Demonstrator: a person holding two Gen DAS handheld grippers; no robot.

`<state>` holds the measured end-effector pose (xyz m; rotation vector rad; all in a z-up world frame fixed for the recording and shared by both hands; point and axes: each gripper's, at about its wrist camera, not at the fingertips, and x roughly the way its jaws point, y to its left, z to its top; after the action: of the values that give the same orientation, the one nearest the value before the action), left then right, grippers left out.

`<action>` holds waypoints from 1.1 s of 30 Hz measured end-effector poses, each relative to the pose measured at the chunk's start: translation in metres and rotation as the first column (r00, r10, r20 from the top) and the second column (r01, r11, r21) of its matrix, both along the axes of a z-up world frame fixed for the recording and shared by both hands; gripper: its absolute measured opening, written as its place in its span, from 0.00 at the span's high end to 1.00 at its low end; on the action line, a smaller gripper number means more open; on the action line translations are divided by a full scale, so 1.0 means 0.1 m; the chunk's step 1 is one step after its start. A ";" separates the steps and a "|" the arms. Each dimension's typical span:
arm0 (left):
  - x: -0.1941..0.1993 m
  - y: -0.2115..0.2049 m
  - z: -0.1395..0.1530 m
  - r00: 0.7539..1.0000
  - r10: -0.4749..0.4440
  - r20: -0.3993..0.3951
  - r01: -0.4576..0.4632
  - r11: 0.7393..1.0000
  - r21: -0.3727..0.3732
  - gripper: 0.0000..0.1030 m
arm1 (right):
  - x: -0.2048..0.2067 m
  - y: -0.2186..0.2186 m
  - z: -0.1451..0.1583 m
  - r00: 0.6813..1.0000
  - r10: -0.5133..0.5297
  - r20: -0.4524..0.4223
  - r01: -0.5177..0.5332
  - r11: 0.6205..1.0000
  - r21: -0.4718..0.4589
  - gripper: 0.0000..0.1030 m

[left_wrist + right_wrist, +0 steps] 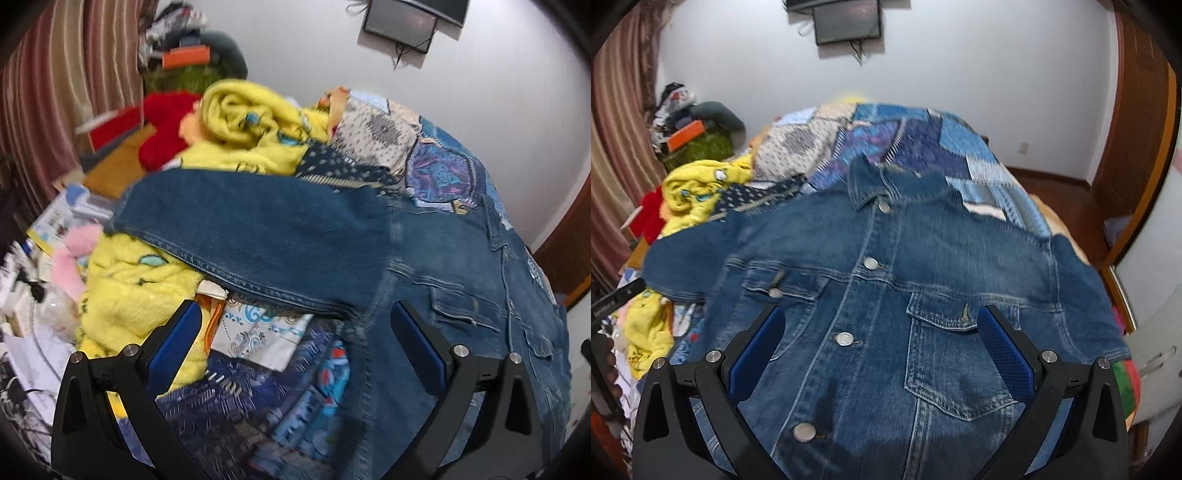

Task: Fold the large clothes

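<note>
Ahead of both spread, empty grippers, left (295, 332) and right (881, 332), a denim jacket (886, 280) lies front-up; yellow fleece (136, 291) crowds its left sleeve (240, 236).

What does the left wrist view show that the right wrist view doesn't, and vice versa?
Left wrist only: the pink plush toy, papers and clutter at the bed's left edge, and the blue denim jacket's sleeve lying out to the left.

Right wrist only: the jacket's collar, silver front buttons, both flap chest pockets and the brown wooden door.

Both: the jacket face up on the blue patchwork quilt, the yellow fuzzy blanket, the striped curtain, the wall-mounted screen. The left gripper and right gripper are both open, holding nothing.
</note>
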<state>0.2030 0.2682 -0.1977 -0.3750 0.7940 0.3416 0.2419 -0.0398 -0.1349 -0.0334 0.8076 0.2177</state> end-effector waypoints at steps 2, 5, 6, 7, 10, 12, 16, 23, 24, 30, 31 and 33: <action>0.08 0.16 -0.11 1.000 -0.006 -0.012 0.005 1.000 -0.020 0.00 | 0.08 0.00 -0.07 1.000 -0.018 -0.026 0.018 1.000 -0.009 0.00; 0.24 0.39 -0.28 0.999 -0.023 -0.043 0.021 0.999 -0.035 0.00 | 0.21 0.00 -0.16 0.998 -0.039 -0.058 0.037 0.999 -0.039 0.00; 0.29 0.47 -0.35 0.998 -0.024 -0.054 0.021 0.999 -0.050 0.00 | 0.24 0.00 -0.19 0.997 -0.044 -0.070 0.041 0.998 -0.044 0.00; 0.33 0.56 -0.41 0.998 -0.019 -0.061 0.015 0.997 -0.074 0.00 | 0.27 0.00 -0.21 0.996 -0.047 -0.079 0.044 0.998 -0.044 0.00; 0.40 0.85 -0.58 0.998 0.008 -0.057 -0.019 0.982 -0.190 0.01 | 0.36 -0.01 -0.26 0.992 -0.038 -0.121 0.037 0.999 -0.015 0.00; 0.41 1.02 -0.68 0.998 0.037 -0.042 -0.048 0.960 -0.276 0.06 | 0.38 -0.03 -0.28 0.989 -0.039 -0.143 0.040 0.999 0.008 0.00; 0.44 1.26 -0.84 0.995 0.086 -0.040 -0.095 0.924 -0.370 0.16 | 0.41 -0.05 -0.30 0.986 -0.046 -0.159 0.052 0.998 0.035 0.00; 0.50 1.59 -0.97 0.983 0.172 -0.062 -0.182 0.893 -0.411 0.39 | 0.42 -0.08 -0.26 0.985 -0.049 -0.164 0.063 0.995 0.080 0.00; 0.51 1.61 -0.96 0.982 0.180 -0.065 -0.190 0.892 -0.410 0.43 | 0.42 -0.09 -0.25 0.986 -0.048 -0.163 0.062 0.994 0.086 0.00; 0.57 1.55 -0.73 0.972 0.218 -0.089 -0.233 0.938 -0.257 0.71 | 0.40 -0.12 -0.16 0.987 -0.042 -0.157 0.061 0.991 0.117 0.00; 0.59 1.52 -0.67 0.971 0.222 -0.088 -0.236 0.949 -0.210 0.72 | 0.39 -0.13 -0.15 0.987 -0.042 -0.154 0.061 0.991 0.122 0.00; 0.65 1.39 -0.49 0.972 0.219 -0.082 -0.226 0.970 -0.091 0.78 | 0.39 -0.15 -0.12 0.988 -0.044 -0.148 0.064 0.989 0.130 0.00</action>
<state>0.2681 0.4071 -0.2468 -0.5504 0.8433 0.5292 0.2805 -0.0553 -0.1466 0.1325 0.9359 0.2246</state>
